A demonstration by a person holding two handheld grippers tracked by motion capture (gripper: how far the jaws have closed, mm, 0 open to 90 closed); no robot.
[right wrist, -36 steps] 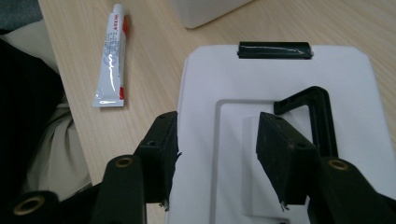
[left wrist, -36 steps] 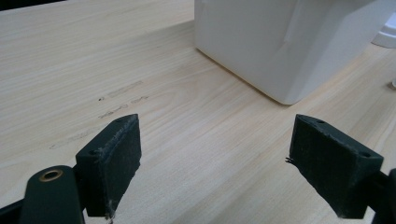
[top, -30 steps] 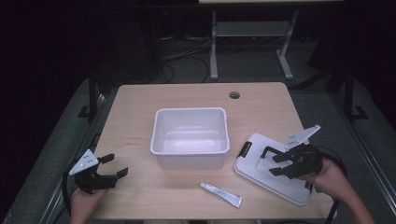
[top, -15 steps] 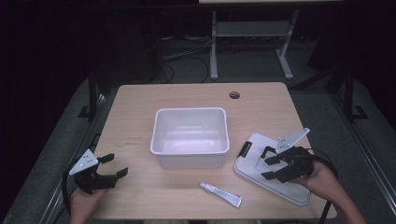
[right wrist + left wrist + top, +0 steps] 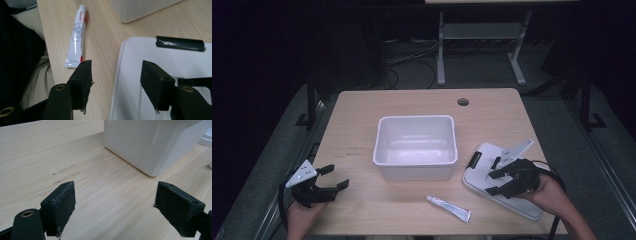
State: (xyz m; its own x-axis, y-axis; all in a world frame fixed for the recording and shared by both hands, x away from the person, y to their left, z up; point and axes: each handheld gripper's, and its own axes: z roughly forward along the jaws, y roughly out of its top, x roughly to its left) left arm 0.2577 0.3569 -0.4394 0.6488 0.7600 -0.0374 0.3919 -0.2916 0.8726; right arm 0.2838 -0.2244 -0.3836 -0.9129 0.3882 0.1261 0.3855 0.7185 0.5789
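A white open bin (image 5: 416, 145) stands mid-table. To its right lies a flat white lid (image 5: 512, 200) with a black handle (image 5: 474, 160). A white tube (image 5: 448, 208) lies near the front edge. My right gripper (image 5: 493, 182) hovers over the lid's left part, open; its jaws have just been opening. In the right gripper view its gap (image 5: 116, 75) straddles the edge of the lid (image 5: 175, 65), pads clear of it, with the tube (image 5: 76, 37) ahead on the left. My left gripper (image 5: 335, 176) rests open and empty at the front left, facing the bin (image 5: 150, 142).
The wooden table (image 5: 357, 125) has a cable hole (image 5: 463, 102) at the back right. A metal stand (image 5: 482, 35) and cables sit on the dark floor beyond the table. The lid's black handle (image 5: 178, 43) lies just ahead of the right jaws.
The right gripper has slid left and a little toward the person across the lid, and its jaws stand slightly wider. The left gripper, bin and tube have not moved.
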